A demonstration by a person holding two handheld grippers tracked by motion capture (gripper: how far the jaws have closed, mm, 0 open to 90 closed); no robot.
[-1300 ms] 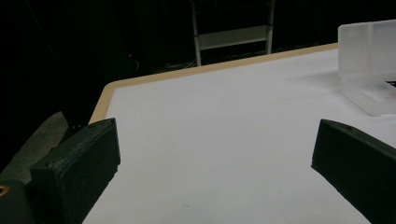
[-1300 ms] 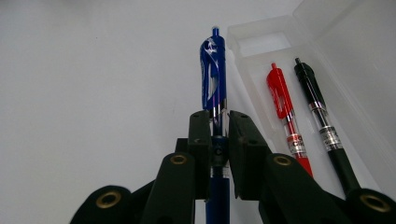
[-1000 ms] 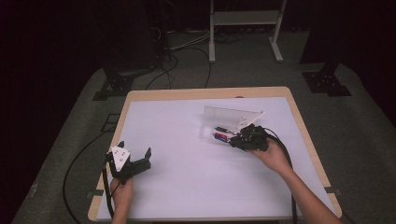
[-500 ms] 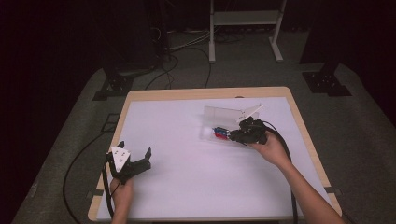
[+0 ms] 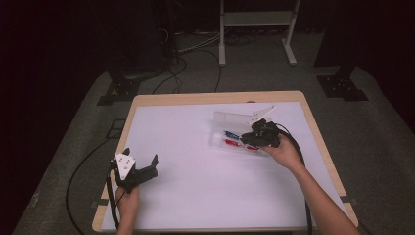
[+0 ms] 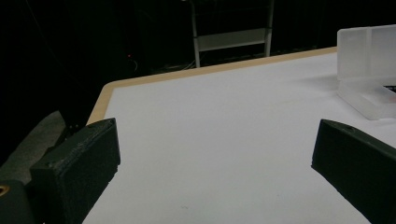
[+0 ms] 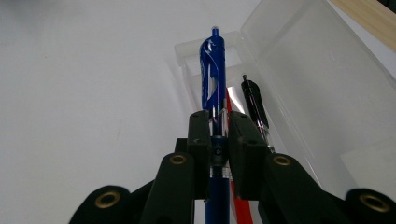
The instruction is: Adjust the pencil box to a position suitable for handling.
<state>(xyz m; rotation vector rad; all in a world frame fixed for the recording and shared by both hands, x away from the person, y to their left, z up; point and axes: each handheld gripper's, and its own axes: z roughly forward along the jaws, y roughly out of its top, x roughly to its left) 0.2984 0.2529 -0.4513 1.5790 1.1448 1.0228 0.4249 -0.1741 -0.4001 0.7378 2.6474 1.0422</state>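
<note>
R gripper (image 7: 218, 140) clamped on blue pen (image 7: 213, 70) over clear case (image 5: 230, 128), table 2 o'clock.
Pen looked light, stiff, slick; mid-barrel grip seemed best. Red pen (image 7: 231, 105) + black pen (image 7: 254, 105) lay in case. L gripper (image 5: 139, 169) jaws apart, empty, 8 o'clock.

The pen (image 7: 213, 74) clamped in the right hand-held gripper (image 7: 218, 140) is blue, and beside it lie a red pen (image 7: 232, 109) and a black pen (image 7: 256, 108) in a clear, frosted box (image 7: 299, 70). Both this black tool and the black left hand-held gripper (image 5: 142, 165), with its pale grey plate (image 5: 123, 165), sit over a white surface (image 5: 195, 166) edged in light wood.
</note>
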